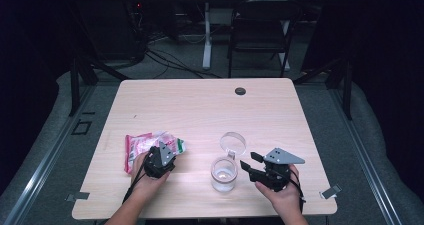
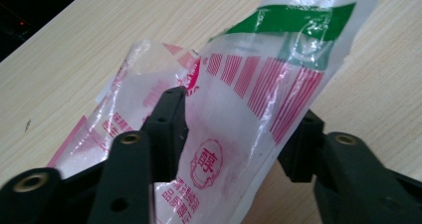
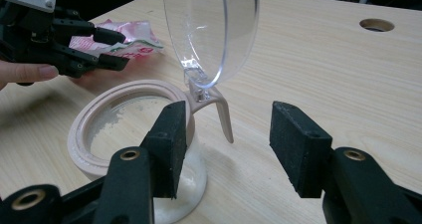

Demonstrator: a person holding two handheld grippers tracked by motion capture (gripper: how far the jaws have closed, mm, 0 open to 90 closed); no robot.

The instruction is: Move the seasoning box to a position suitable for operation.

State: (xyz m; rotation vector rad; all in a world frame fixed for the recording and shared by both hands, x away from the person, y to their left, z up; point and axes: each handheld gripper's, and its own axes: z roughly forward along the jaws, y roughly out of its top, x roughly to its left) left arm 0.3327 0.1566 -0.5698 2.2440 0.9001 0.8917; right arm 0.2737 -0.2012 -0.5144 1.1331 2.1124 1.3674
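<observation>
The clear plastic bag (image 2: 239, 109) carried pink print: a round emblem enclosing one Chinese character, possibly 醇, with a line of further characters beneath it, too blurred to read. A green band near its top bore small illegible print.

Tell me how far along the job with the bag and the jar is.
Done: the jar stands with its lid flipped up. In hand: the left gripper has the plastic bag between its jaws. The right gripper waits open beside the jar. Left: probably lifting the bag over.
</observation>
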